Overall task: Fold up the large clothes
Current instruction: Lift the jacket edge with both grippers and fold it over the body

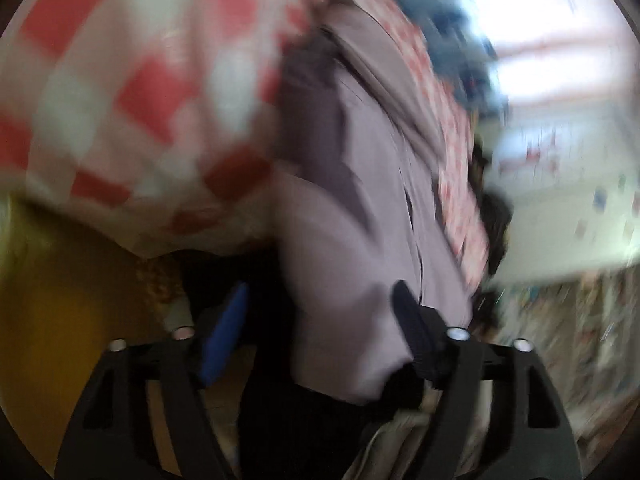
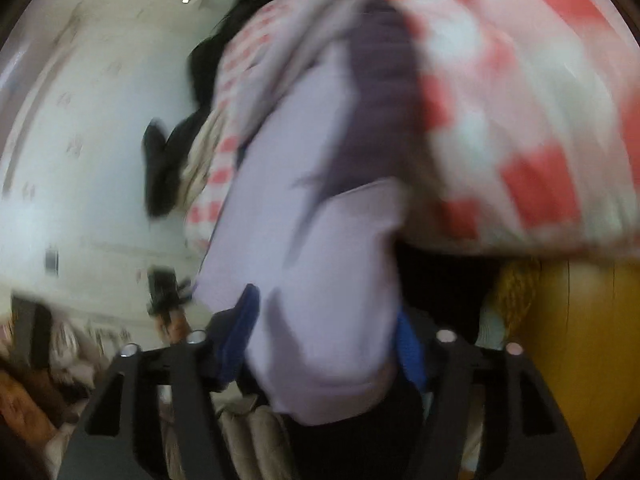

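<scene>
Both views are badly smeared. A pale lilac garment (image 1: pixel 352 216) hangs in folds down the middle of the left wrist view, and its lower end lies between my left gripper's (image 1: pixel 320 292) fingers. It rests against the black right finger (image 1: pixel 412 320), and a dark gap separates it from the blue-padded left finger (image 1: pixel 224 336); the jaws stand wide. In the right wrist view the same lilac garment (image 2: pixel 320 240) fills the span of my right gripper (image 2: pixel 326 308), brushing both blue pads (image 2: pixel 240 332) without looking pinched.
A red-and-white checked cloth (image 1: pixel 132 92) bulges beside the garment, also checked cloth (image 2: pixel 520 112) on the right. A yellow surface (image 1: pixel 60 300) lies below it, seen as a yellow surface (image 2: pixel 580 340) too. Pale patterned surface (image 2: pixel 80 140) and dark items (image 2: pixel 168 168) are at the left.
</scene>
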`<act>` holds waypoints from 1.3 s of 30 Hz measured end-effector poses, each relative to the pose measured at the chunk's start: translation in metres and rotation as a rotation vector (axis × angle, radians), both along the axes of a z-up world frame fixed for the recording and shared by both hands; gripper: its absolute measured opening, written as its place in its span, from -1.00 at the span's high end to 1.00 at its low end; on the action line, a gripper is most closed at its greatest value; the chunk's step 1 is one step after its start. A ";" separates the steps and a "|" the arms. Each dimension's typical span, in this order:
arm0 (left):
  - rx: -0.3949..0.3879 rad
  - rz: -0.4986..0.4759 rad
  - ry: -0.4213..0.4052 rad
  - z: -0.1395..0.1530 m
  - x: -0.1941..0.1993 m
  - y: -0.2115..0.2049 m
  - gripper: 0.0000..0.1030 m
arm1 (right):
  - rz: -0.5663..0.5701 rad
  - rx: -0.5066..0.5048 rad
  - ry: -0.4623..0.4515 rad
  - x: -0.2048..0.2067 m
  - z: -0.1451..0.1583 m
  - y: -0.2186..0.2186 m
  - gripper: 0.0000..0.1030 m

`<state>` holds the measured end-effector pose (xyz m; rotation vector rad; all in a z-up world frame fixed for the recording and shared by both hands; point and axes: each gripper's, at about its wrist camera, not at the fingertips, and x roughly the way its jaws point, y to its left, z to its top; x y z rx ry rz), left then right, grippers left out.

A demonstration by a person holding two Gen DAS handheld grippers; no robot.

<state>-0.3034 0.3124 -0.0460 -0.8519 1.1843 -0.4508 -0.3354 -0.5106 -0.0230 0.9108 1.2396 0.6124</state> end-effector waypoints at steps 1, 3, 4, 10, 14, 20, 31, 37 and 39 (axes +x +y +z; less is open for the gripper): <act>-0.043 0.036 -0.001 -0.008 0.001 0.009 -0.58 | -0.022 0.057 0.005 0.001 -0.010 -0.006 -0.45; -0.105 0.056 -0.009 -0.017 0.006 0.014 -0.64 | -0.025 0.141 0.000 0.007 -0.019 -0.007 -0.51; -0.130 0.052 -0.015 -0.019 0.009 0.013 -0.66 | -0.021 0.150 -0.001 0.010 -0.021 -0.004 -0.61; -0.159 -0.079 -0.003 -0.029 0.027 -0.038 -0.71 | 0.073 0.221 -0.024 0.026 -0.020 0.030 -0.65; -0.089 -0.180 0.004 -0.032 0.024 -0.072 -0.70 | 0.100 0.174 -0.073 0.028 -0.018 0.046 -0.01; 0.051 -0.181 -0.052 -0.011 0.011 -0.082 0.66 | 0.089 0.142 -0.166 0.010 -0.005 0.052 0.48; 0.003 -0.267 -0.112 0.014 -0.019 -0.071 0.11 | 0.239 0.140 -0.160 -0.027 0.013 0.058 -0.13; -0.119 -0.113 -0.029 -0.034 -0.016 -0.045 -0.39 | 0.187 0.242 -0.071 -0.036 -0.028 0.048 -0.27; -0.108 -0.106 -0.044 -0.029 -0.016 -0.051 -0.39 | 0.183 0.266 -0.095 -0.037 -0.024 0.050 -0.27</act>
